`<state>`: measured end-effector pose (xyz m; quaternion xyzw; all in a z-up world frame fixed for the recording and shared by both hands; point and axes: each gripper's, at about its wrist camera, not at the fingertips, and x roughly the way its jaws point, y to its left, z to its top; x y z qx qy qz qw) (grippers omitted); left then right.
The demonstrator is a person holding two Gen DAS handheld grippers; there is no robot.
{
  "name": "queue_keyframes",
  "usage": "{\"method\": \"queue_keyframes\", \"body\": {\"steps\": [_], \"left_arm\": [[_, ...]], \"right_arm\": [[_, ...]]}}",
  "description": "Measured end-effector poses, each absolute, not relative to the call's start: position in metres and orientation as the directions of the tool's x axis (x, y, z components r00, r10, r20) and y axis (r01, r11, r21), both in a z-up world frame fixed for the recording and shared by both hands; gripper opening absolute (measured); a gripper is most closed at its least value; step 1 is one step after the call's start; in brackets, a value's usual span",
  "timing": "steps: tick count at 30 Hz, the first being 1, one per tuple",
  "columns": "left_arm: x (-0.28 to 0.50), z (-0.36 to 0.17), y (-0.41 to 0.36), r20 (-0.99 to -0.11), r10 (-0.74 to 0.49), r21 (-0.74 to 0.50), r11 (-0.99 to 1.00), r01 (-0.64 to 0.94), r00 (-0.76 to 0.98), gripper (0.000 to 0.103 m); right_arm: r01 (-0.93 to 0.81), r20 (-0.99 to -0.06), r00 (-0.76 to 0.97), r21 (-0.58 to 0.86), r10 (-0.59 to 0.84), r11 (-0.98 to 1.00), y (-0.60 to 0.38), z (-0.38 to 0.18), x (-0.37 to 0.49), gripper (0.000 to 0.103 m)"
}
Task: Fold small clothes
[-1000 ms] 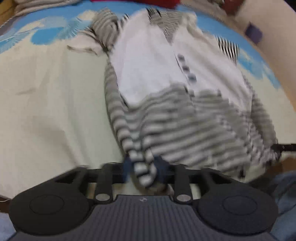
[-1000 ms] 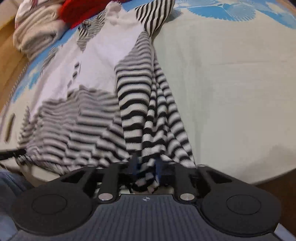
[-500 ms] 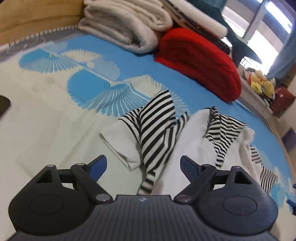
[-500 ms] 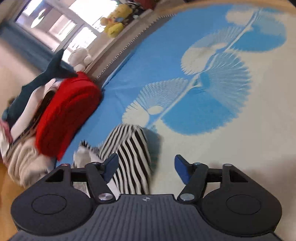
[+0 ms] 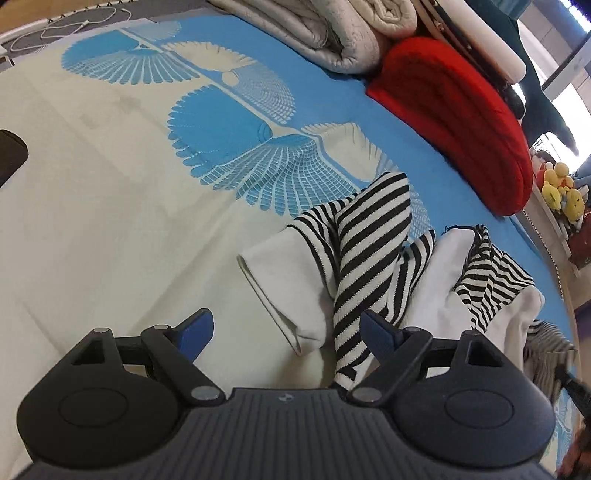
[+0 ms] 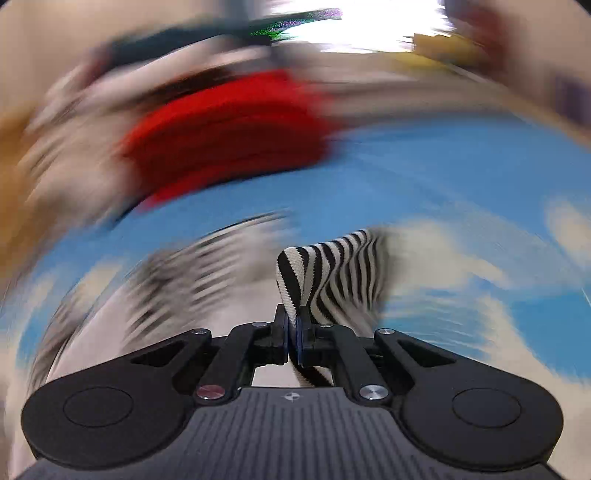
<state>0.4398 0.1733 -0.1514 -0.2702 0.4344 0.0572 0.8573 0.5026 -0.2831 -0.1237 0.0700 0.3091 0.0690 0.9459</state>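
Note:
A small white garment with black-and-white striped sleeves (image 5: 369, 258) lies crumpled on the blue and cream bedspread (image 5: 110, 184). My left gripper (image 5: 284, 332) is open and empty just in front of its white cuff (image 5: 280, 288) and striped sleeve. My right gripper (image 6: 292, 332) is shut on a striped sleeve (image 6: 332, 273), which rises from between its fingers. The right wrist view is heavily motion-blurred.
A red folded blanket (image 5: 461, 110) and a stack of grey and cream bedding (image 5: 351, 33) lie at the far side of the bed. Yellow plush toys (image 5: 561, 184) sit at the far right. A dark object (image 5: 11, 155) lies at the left edge.
Both grippers let go of the striped garment and opened. The left has stayed open over the sleeve. The right has since shut on a striped sleeve and is moving fast.

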Motion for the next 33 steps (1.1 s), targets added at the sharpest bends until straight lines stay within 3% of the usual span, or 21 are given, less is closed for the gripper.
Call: {"method": "queue_keyframes", "body": {"steps": [3,5,7,8,13,15,16,18,20,22,26,27,28,29,30,33], "left_arm": [[0.438,-0.15,0.176,-0.772,-0.162,-0.444,0.83,-0.339,0.615,0.09],[0.437,-0.149,0.178,-0.77,-0.161,-0.445,0.829,-0.339,0.618,0.09],[0.436,-0.147,0.179,-0.766,-0.159,-0.442,0.833,-0.332,0.622,0.09],[0.436,-0.146,0.18,-0.766,-0.156,-0.438,0.837,-0.329,0.623,0.09],[0.437,-0.146,0.181,-0.767,-0.152,-0.433,0.839,-0.329,0.623,0.09],[0.438,-0.148,0.179,-0.77,-0.157,-0.437,0.837,-0.33,0.619,0.09],[0.439,-0.149,0.178,-0.772,-0.159,-0.436,0.837,-0.331,0.615,0.09],[0.44,-0.15,0.177,-0.775,-0.166,-0.439,0.836,-0.33,0.61,0.09],[0.441,-0.152,0.176,-0.777,-0.169,-0.439,0.836,-0.329,0.607,0.09],[0.442,-0.153,0.174,-0.781,-0.161,-0.43,0.839,-0.333,0.603,0.09],[0.444,-0.156,0.171,-0.788,-0.163,-0.425,0.841,-0.334,0.593,0.09],[0.444,-0.156,0.17,-0.789,-0.164,-0.423,0.843,-0.332,0.591,0.09],[0.445,-0.157,0.17,-0.79,-0.164,-0.421,0.845,-0.329,0.59,0.09],[0.445,-0.157,0.169,-0.791,-0.163,-0.419,0.847,-0.328,0.589,0.09],[0.446,-0.158,0.169,-0.793,-0.163,-0.418,0.847,-0.329,0.587,0.09],[0.447,-0.159,0.171,-0.793,-0.164,-0.425,0.839,-0.34,0.586,0.09]], "right_arm": [[-0.488,-0.699,0.598,0.072,0.393,0.87,-0.188,-0.136,0.465,0.009],[-0.612,-0.745,0.492,0.071,0.45,0.787,-0.16,-0.146,0.437,0.019],[-0.614,-0.729,0.519,0.046,0.447,0.788,-0.168,-0.142,0.419,0.05],[-0.584,-0.706,0.551,0.056,0.445,0.81,-0.184,-0.136,0.416,0.054],[-0.145,-0.603,0.749,0.257,0.276,0.955,-0.318,-0.115,0.441,0.056],[0.02,-0.589,0.799,0.225,0.12,0.974,-0.359,-0.117,0.451,0.056],[0.048,-0.591,0.806,0.137,0.042,0.989,-0.364,-0.119,0.455,0.056],[-0.002,-0.594,0.799,-0.163,-0.096,0.987,-0.355,-0.133,0.459,0.056],[-0.156,-0.645,0.754,-0.362,-0.126,0.919,-0.338,-0.159,0.461,0.056],[-0.315,-0.689,0.72,-0.428,-0.08,0.847,-0.319,-0.179,0.455,0.056],[-0.439,-0.65,0.76,-0.487,0.022,0.755,-0.279,-0.197,0.448,0.057],[-0.441,-0.644,0.765,-0.491,0.028,0.751,-0.274,-0.199,0.452,0.055],[-0.432,-0.634,0.773,-0.499,0.022,0.751,-0.268,-0.203,0.457,0.046],[-0.426,-0.636,0.772,-0.503,0.012,0.751,-0.261,-0.202,0.463,0.03],[-0.424,-0.646,0.763,-0.495,0.005,0.758,-0.258,-0.2,0.47,0.005],[-0.377,-0.621,0.784,-0.477,0.0,0.794,-0.258,-0.182,0.475,0.002]]}}
